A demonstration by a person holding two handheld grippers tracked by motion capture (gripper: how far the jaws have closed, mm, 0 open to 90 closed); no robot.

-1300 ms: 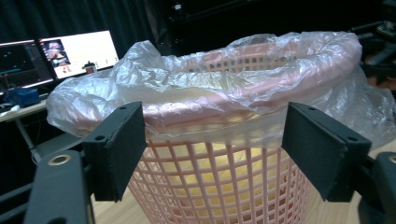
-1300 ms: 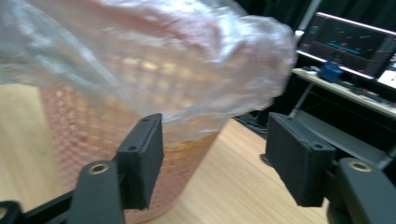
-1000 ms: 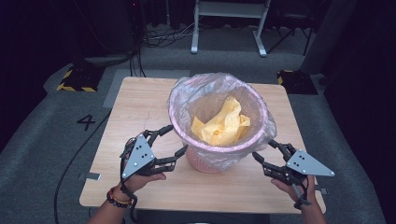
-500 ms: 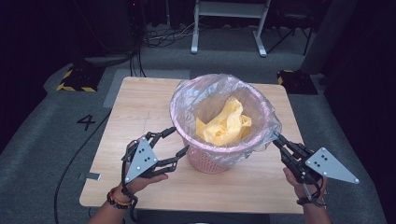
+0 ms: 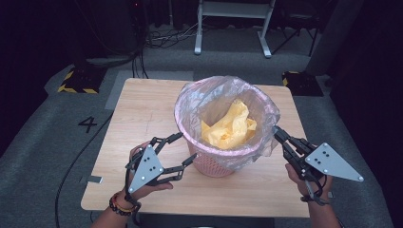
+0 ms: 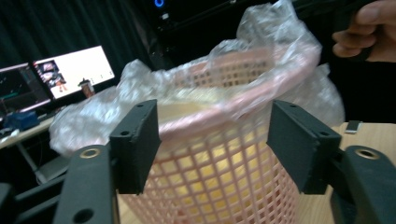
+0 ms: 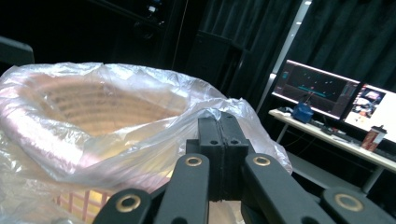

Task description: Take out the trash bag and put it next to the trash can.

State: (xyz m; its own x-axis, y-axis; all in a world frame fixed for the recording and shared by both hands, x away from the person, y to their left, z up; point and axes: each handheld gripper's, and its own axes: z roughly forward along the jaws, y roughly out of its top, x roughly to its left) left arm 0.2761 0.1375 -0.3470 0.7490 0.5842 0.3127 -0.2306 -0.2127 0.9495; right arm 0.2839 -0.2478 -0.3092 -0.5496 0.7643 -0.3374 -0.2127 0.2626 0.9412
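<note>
A pink mesh basket (image 5: 214, 164) stands mid-table, lined with a clear plastic bag (image 5: 209, 95) that holds crumpled yellow material (image 5: 230, 128). My left gripper (image 5: 187, 146) is open at the basket's front left; its jaws have just been opening a little and pinch nothing. In the left gripper view the left gripper (image 6: 215, 140) frames the basket (image 6: 219, 172) and the bag's folded rim (image 6: 261, 60). My right gripper (image 5: 277, 131) is shut on the bag's overhanging edge at the right side. The right gripper view shows the right gripper (image 7: 219, 123) with its jaws together and the bag film (image 7: 93, 135) at their tips.
The wooden table (image 5: 142, 104) has bare room left of and behind the basket. Grey floor surrounds it, with a painted 4 (image 5: 88, 124), a striped block (image 5: 76, 81) and a white stand (image 5: 233, 23) behind. Monitors (image 7: 322, 91) stand on a desk beyond.
My right gripper has moved in to the bag's right edge, closed its jaws on the film and risen. The left gripper has stayed beside the basket.
</note>
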